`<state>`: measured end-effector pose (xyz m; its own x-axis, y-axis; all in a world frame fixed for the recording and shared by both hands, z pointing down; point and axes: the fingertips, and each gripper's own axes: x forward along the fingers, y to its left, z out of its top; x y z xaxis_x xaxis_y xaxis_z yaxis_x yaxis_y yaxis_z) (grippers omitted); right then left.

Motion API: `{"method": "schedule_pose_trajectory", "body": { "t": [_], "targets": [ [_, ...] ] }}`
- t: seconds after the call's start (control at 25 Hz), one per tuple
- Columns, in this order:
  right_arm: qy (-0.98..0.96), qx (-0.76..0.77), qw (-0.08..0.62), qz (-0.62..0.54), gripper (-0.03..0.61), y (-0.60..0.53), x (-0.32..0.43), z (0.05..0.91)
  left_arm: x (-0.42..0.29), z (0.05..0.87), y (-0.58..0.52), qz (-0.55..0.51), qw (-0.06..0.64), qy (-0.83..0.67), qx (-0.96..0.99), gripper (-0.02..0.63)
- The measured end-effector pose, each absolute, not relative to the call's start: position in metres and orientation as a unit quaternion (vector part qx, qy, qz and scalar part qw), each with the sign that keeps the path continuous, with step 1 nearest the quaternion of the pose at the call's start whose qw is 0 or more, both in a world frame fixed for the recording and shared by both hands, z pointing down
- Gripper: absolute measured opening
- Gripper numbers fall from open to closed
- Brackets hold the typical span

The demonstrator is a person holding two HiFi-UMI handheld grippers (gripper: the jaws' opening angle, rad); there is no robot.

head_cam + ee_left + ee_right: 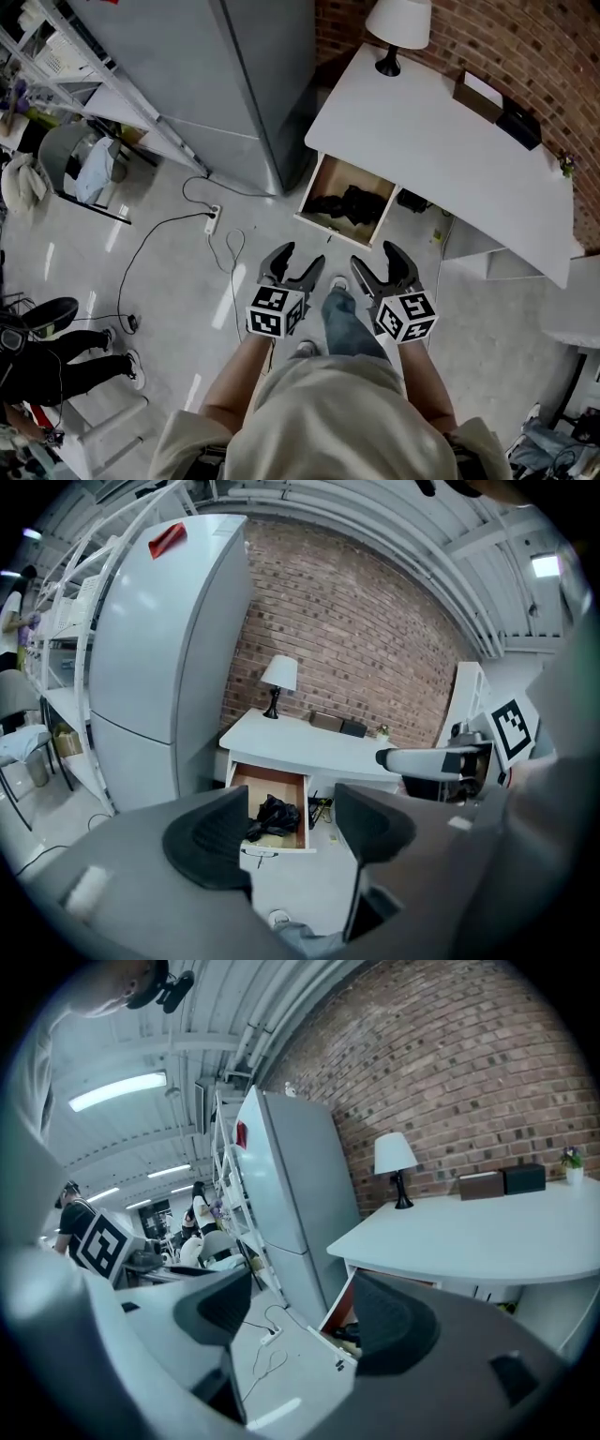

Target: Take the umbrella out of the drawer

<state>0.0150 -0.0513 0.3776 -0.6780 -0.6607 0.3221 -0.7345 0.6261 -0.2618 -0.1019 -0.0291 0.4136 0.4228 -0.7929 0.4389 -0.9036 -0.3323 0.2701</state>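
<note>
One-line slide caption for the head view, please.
Open and empty, the left gripper and right gripper hover short of the white desk, its open drawer holding the black umbrella.

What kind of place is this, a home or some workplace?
Probably a lab or workshop, not a home: open metal shelving, a bare brick wall, and a power strip lying loose on the floor.

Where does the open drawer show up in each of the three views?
Head view: the open drawer is upper centre, under the left end of the white desk.
Left gripper view: lower centre, just below the desk.
Right gripper view: lower centre, only its near corner showing.
Shared landmark: the white-shaded lamp on the desk.
</note>
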Motion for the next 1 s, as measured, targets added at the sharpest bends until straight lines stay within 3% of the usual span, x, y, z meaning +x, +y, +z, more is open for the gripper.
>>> {"method": "schedule_pose_trajectory", "body": {
  "t": [0.76, 1.0],
  "targets": [
    [-0.885, 0.368, 0.158, 0.238, 0.333, -0.164, 0.038, 0.475, -0.063, 0.559, -0.157, 0.213, 0.3, -0.488, 0.791, 0.275],
    [-0.875, 0.374, 0.173, 0.255, 0.331, -0.187, 0.046, 0.514, -0.043, 0.618, -0.185, 0.27, 0.286, -0.439, 0.808, 0.276]
  ]
}}
